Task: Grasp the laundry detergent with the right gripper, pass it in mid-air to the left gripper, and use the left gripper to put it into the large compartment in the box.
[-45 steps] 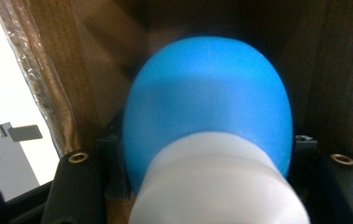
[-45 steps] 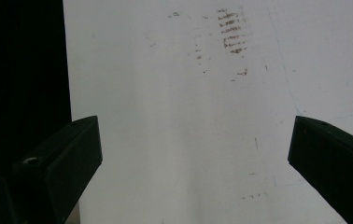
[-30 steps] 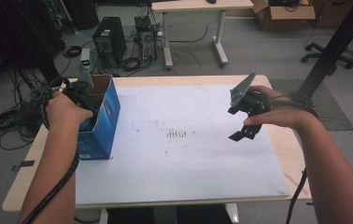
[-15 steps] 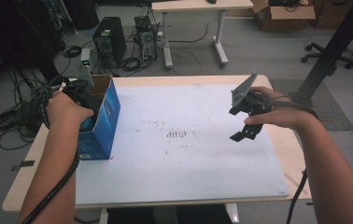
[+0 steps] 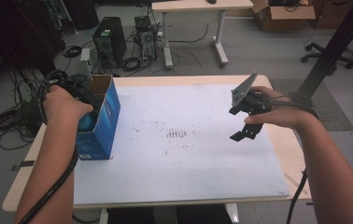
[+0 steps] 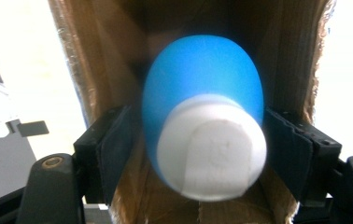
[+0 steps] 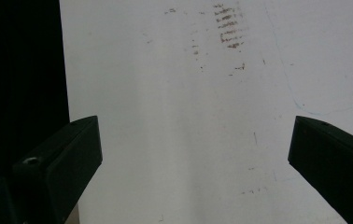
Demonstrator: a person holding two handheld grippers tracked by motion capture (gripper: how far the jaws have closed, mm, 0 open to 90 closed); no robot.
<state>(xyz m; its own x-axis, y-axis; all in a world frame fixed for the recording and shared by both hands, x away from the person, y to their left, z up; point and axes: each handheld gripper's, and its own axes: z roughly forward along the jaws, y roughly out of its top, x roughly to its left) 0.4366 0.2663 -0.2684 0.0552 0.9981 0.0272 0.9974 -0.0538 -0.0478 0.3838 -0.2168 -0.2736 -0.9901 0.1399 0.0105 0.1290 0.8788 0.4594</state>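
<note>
Cardboard walls of the blue box (image 5: 101, 122) are hemming in the blue bottle (image 6: 202, 102), its white cap (image 6: 212, 147) pointing up out of the box. The left gripper (image 6: 202, 154) has just been opening, jaws flanking the bottle without pressing; the right gripper (image 5: 245, 120) is hanging wide open, holding nothing.

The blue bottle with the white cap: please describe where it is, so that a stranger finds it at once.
Start from the white sheet that covers the wooden table. At its left edge stands an open blue cardboard box. Inside it, between the left gripper jaws, which have just been opening, sits the rounded blue plastic bottle with a white cap, the one thing visible in the box.
</note>
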